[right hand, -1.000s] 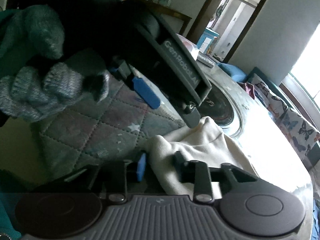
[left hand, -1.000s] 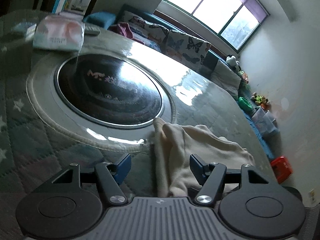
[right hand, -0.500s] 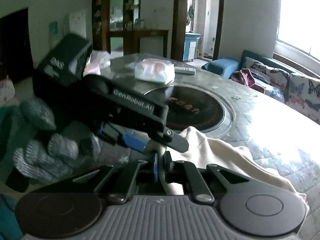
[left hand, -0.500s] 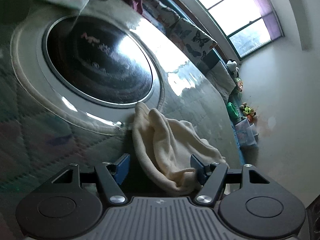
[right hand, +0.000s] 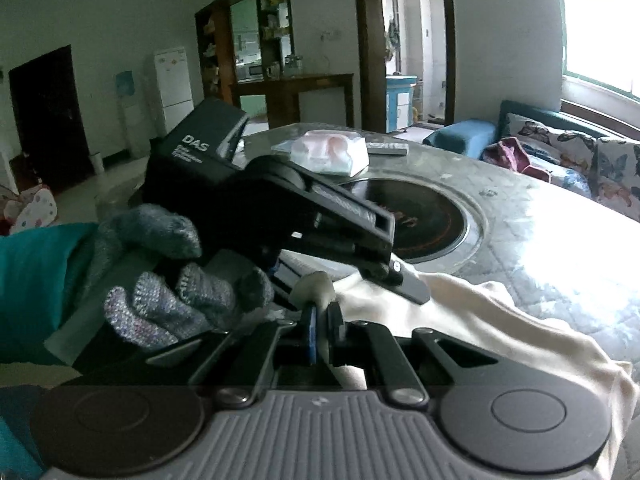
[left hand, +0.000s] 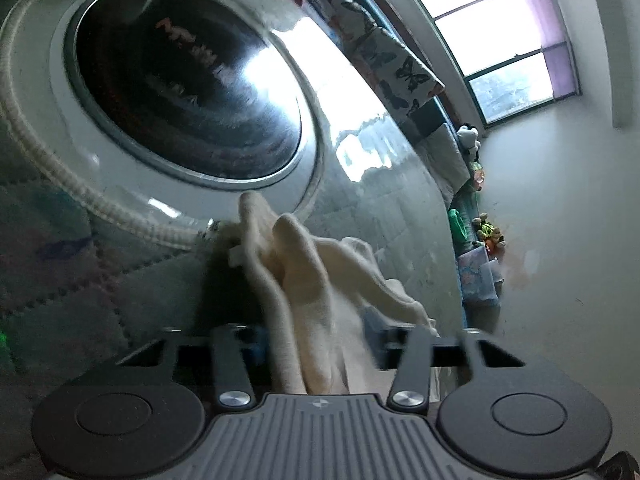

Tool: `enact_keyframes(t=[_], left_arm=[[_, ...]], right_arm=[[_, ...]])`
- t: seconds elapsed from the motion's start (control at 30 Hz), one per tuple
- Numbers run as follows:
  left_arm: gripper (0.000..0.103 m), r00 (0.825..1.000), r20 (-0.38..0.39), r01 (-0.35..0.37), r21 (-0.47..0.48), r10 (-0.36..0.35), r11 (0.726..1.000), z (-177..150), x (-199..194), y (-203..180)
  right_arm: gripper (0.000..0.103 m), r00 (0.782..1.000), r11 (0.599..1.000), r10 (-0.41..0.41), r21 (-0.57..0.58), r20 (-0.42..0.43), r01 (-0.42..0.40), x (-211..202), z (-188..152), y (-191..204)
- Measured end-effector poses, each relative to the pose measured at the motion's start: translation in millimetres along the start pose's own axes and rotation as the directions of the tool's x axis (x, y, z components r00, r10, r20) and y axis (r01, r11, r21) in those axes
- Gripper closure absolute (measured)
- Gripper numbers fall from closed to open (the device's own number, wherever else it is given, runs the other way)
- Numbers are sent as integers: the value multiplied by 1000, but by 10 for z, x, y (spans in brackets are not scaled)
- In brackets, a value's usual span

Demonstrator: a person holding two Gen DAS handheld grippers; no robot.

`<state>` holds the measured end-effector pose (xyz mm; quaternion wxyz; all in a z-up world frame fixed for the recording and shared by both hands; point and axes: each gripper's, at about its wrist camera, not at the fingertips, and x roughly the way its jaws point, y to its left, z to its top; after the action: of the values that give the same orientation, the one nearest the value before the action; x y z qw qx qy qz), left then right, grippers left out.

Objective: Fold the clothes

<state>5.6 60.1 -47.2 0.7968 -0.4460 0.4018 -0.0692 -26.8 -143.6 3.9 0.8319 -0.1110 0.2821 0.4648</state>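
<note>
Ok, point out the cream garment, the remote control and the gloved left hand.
cream garment [right hand: 500,316]: right wrist view, on the spread cloth right of the grippers.
remote control [right hand: 387,149]: right wrist view, on the middle of its body.
gloved left hand [right hand: 176,292]: right wrist view, on the knit knuckles.

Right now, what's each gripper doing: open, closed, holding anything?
Left gripper: fingers open, cream garment lying between them, not pinched.
Right gripper: closed on an edge of the cream garment.
</note>
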Motion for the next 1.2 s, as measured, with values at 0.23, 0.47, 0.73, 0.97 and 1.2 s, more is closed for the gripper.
enact_keyframes(t=[0.23, 0.47, 0.73, 0.97, 1.2], left_arm=[[84, 1000, 7, -15, 22, 15, 1000, -9, -9, 44], [84, 1000, 20, -18, 66, 17, 998, -57, -19, 12], [83, 1000, 8, -26, 108, 25, 994, -46, 2, -37], [84, 999, -6, -36, 141, 37, 989, -24, 27, -87], [86, 999, -2, -45, 176, 46, 983, -37, 36, -102]], right_arm=[[91, 1000, 999, -10, 35, 16, 10, -84, -71, -93], [78, 980, 964, -195, 191, 29, 186, -449, -239, -647], [61, 910, 812, -410, 432, -57, 392, -755, -685, -1524], [56, 934, 763, -354, 561, -52, 321, -669, -959, -1864], [71, 944, 790, -329, 539, -28, 292, -554, -929, -1861]])
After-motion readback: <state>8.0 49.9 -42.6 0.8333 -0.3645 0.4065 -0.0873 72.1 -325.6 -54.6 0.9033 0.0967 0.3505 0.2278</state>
